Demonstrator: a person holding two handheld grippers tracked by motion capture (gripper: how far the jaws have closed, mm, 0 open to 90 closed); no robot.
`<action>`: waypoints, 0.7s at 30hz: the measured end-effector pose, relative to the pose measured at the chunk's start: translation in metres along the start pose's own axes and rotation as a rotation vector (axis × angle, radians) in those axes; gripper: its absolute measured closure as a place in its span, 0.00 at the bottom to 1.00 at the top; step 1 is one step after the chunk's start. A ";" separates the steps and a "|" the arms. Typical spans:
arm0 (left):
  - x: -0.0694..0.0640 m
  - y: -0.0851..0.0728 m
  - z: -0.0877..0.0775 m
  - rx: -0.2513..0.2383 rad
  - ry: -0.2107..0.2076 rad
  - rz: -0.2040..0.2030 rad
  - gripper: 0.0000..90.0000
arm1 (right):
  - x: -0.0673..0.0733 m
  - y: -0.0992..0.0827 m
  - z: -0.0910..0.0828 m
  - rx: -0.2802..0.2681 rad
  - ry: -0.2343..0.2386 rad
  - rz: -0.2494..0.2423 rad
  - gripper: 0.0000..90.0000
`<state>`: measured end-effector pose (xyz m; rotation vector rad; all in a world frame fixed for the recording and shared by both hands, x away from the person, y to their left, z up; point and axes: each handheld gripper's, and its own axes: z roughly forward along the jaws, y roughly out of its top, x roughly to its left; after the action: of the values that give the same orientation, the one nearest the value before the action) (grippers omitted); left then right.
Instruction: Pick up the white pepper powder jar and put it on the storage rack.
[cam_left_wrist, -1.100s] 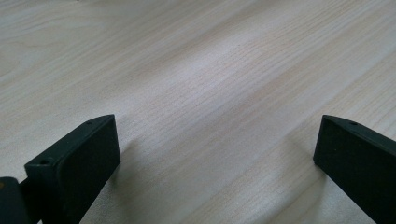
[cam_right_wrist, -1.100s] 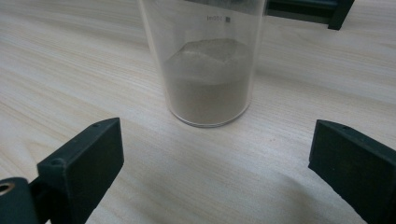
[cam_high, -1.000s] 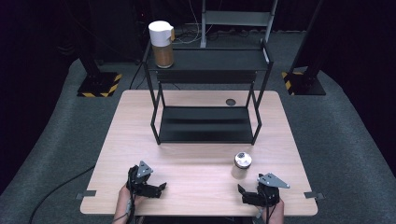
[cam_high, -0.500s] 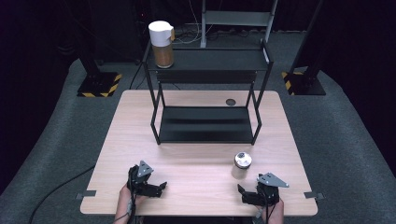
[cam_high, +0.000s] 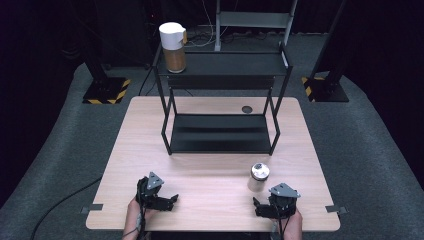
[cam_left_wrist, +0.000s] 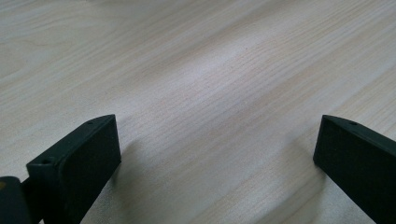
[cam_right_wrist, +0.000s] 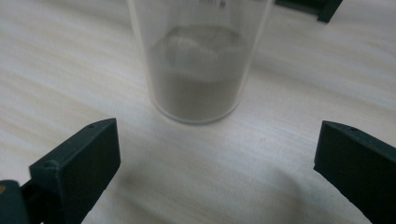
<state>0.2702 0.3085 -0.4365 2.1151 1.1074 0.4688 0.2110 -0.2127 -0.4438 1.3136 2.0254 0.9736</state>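
Note:
A small clear jar (cam_high: 259, 177) with a silver lid stands upright on the wooden table (cam_high: 210, 175), near its front right. In the right gripper view the jar (cam_right_wrist: 201, 60) holds a grey powder and stands just ahead of the jaws. My right gripper (cam_high: 264, 204) (cam_right_wrist: 217, 140) is open; its jaws have just been opening, with only bare table between them. At the front left, my left gripper (cam_high: 167, 201) (cam_left_wrist: 217, 140) is open over bare wood (cam_left_wrist: 210, 70).
A black two-level metal rack (cam_high: 220, 140) stands across the middle of the table. A tall canister (cam_high: 172, 47) with a white lid sits on the left of its top shelf. A small dark round spot (cam_high: 246, 109) marks the table behind the rack.

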 end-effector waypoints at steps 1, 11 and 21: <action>0.000 0.000 0.000 0.000 0.001 -0.001 0.00 | 0.003 -0.001 -0.003 -0.037 -0.006 -0.007 0.00; -0.001 0.000 0.000 0.000 0.006 -0.007 0.00 | 0.019 0.012 0.016 -0.116 -0.038 -0.056 0.00; -0.002 -0.001 0.000 -0.002 0.013 -0.015 0.00 | 0.016 0.009 0.038 -0.179 -0.014 -0.064 0.00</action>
<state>0.2689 0.3074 -0.4368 2.1029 1.1293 0.4773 0.2380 -0.1852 -0.4605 1.1515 1.9092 1.0858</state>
